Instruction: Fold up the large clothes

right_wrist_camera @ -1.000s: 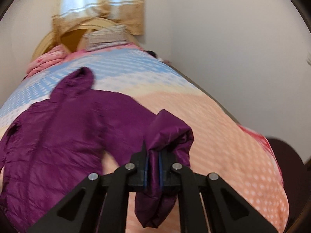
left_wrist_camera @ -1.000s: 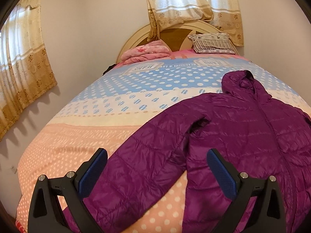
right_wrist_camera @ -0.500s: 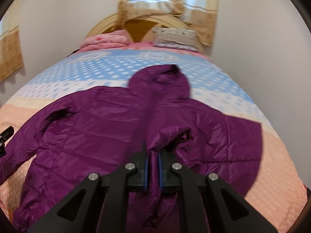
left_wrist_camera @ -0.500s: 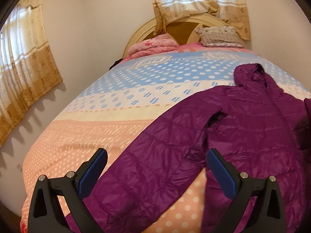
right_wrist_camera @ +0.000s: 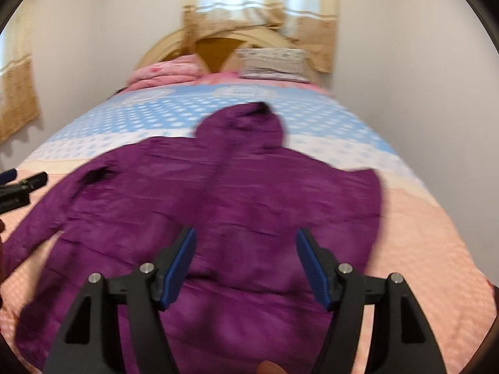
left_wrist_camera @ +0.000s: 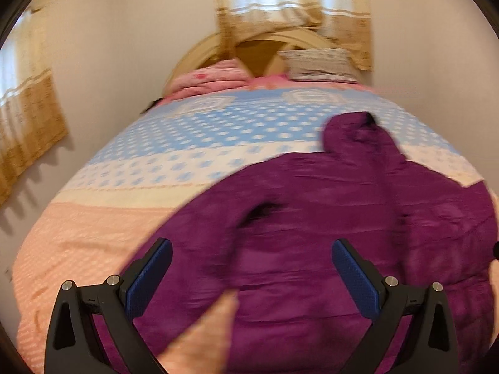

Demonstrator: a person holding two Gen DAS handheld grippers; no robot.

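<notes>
A purple hooded puffer jacket [left_wrist_camera: 312, 233] lies flat on the bed, hood toward the headboard; it also shows in the right wrist view [right_wrist_camera: 237, 193]. Its right sleeve is folded in over the body, its left sleeve [right_wrist_camera: 40, 227] stretches out to the left. My left gripper [left_wrist_camera: 251, 275] is open and empty above the jacket's left side. My right gripper [right_wrist_camera: 246, 268] is open and empty above the jacket's lower middle. The left gripper also shows at the left edge of the right wrist view [right_wrist_camera: 21, 187]. Both views are blurred.
The bed [left_wrist_camera: 187, 143] has a dotted blue, cream and peach cover. A pink quilt [left_wrist_camera: 212, 78] and a pillow [left_wrist_camera: 321, 64] lie at the headboard. Walls with curtains [left_wrist_camera: 28, 131] stand close on the left and right of the bed.
My right gripper has opened and let go of the right sleeve, which now lies folded over the jacket body. My left gripper has swung to the right over the jacket.
</notes>
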